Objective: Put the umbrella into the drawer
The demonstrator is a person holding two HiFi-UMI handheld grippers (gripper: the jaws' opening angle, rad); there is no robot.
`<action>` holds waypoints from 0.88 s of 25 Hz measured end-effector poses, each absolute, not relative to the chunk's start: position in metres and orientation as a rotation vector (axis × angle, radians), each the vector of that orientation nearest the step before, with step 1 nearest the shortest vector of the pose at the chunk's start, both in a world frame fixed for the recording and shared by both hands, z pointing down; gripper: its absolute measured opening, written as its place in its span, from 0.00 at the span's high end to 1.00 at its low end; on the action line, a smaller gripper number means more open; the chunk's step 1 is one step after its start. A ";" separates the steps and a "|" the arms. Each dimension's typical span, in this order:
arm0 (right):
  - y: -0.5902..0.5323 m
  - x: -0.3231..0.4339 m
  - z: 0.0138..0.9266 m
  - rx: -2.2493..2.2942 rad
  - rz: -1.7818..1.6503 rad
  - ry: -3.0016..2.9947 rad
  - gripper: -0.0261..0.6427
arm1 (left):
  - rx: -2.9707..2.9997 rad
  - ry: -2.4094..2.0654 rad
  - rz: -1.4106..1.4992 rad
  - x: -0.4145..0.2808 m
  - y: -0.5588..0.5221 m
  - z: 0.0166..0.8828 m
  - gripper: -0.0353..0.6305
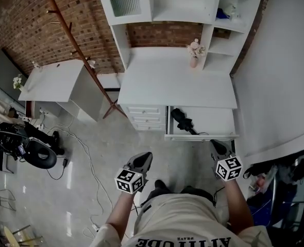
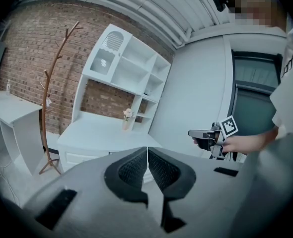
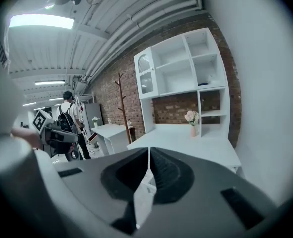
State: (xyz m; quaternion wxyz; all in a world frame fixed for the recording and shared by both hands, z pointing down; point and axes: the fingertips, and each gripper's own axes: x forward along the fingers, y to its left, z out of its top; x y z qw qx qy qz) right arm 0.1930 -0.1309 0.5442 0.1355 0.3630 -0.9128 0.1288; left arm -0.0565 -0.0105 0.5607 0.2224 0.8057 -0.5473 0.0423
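Our left gripper and right gripper held jaws together, empty; the umbrella lay in the white desk's pulled-out drawer.

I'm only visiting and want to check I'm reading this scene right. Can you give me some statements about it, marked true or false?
1. A black umbrella lies in the open drawer. True.
2. Both grippers hold something. False: the left gripper and right gripper are shut and empty.
3. A vase of flowers stands on the desk. True.
4. Nothing stands left of the desk. False: in the head view a wooden coat rack stands on that side.
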 end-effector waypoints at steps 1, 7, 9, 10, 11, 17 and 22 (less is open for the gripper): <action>-0.130 0.199 0.539 1.049 0.362 -2.651 0.91 | 2.230 -1.519 0.116 -0.051 -0.011 0.556 0.91; -0.121 0.250 0.509 1.072 0.320 -2.698 0.91 | 2.243 -1.564 0.076 -0.012 -0.006 0.529 0.91; -0.119 0.265 0.499 1.098 0.323 -2.714 0.91 | 2.241 -1.586 0.059 -0.004 -0.002 0.521 0.91; -0.118 0.273 0.494 1.114 0.326 -2.723 0.91 | 2.241 -1.597 0.052 -0.001 0.000 0.517 0.91; -0.117 0.281 0.489 1.131 0.329 -2.732 0.91 | 2.244 -1.609 0.048 0.002 0.002 0.513 0.91; -0.108 0.311 0.473 1.180 0.319 -2.759 0.91 | 2.279 -1.678 0.061 0.010 0.010 0.492 0.91; -0.103 0.320 0.460 1.175 0.277 -2.787 0.91 | 2.300 -1.687 0.046 0.018 0.012 0.480 0.91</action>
